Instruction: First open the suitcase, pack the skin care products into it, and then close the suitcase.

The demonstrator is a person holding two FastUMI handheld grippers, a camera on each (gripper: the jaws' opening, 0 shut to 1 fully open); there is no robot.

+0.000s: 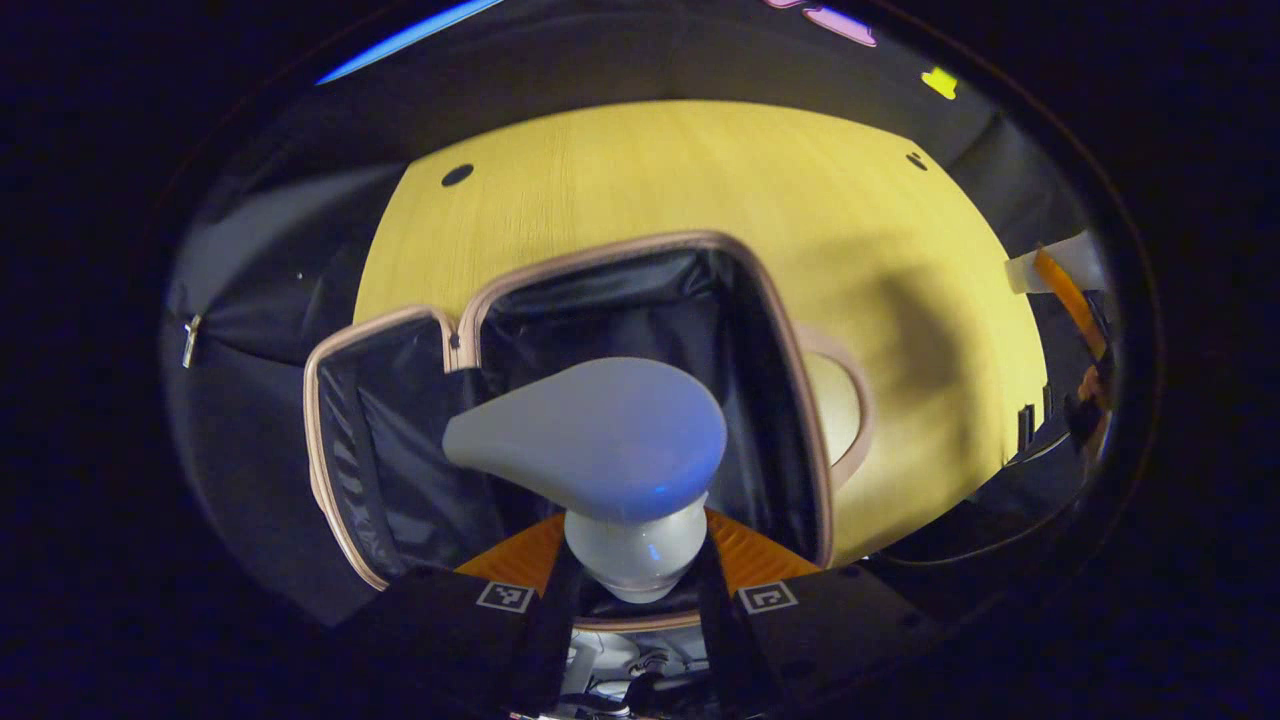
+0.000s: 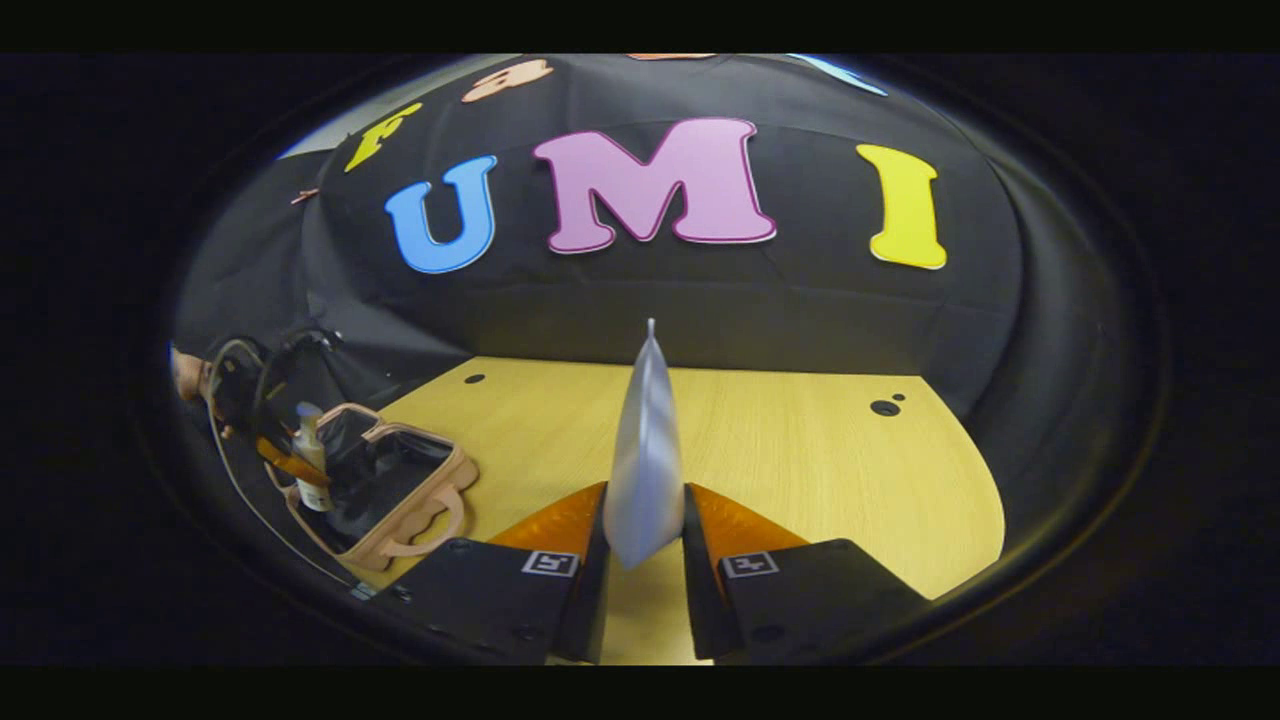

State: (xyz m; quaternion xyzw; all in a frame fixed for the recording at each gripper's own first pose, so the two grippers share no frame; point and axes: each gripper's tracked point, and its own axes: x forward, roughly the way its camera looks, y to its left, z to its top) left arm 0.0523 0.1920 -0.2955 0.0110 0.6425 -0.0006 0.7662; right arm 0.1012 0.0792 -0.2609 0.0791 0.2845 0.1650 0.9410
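In the left gripper view, the left hand-held gripper (image 1: 636,575) has its two fingers closed on the neck of a pump bottle (image 1: 610,450), whose broad pump head fans out toward the camera, the bottle's long axis running straight ahead along the fingers. Directly beyond and below it lies the open suitcase (image 1: 770,300), a small case with a pale trimmed rim and dark lining, its two halves folded apart on the yellow worktop (image 1: 650,170); the bottle hangs over the larger, nearer compartment, so the coming move looks like a short lowering straight ahead into that well. The rim on the right, with its carry handle (image 1: 850,400), is the edge to keep off; the lining below looks free of other goods. In the right gripper view, the right hand-held gripper (image 2: 645,550) is closed on a thin silver sachet (image 2: 645,450), held edge-on and upright, its long axis pointing up and away. The suitcase (image 2: 440,480) sits well off to that gripper's left, near the worktop's (image 2: 800,450) edge, with the left hand-held gripper and its bottle (image 2: 310,450) above it. The left hand is plainly nearer the case; broad bare worktop lies between the sachet and the case for a leftward sweep.
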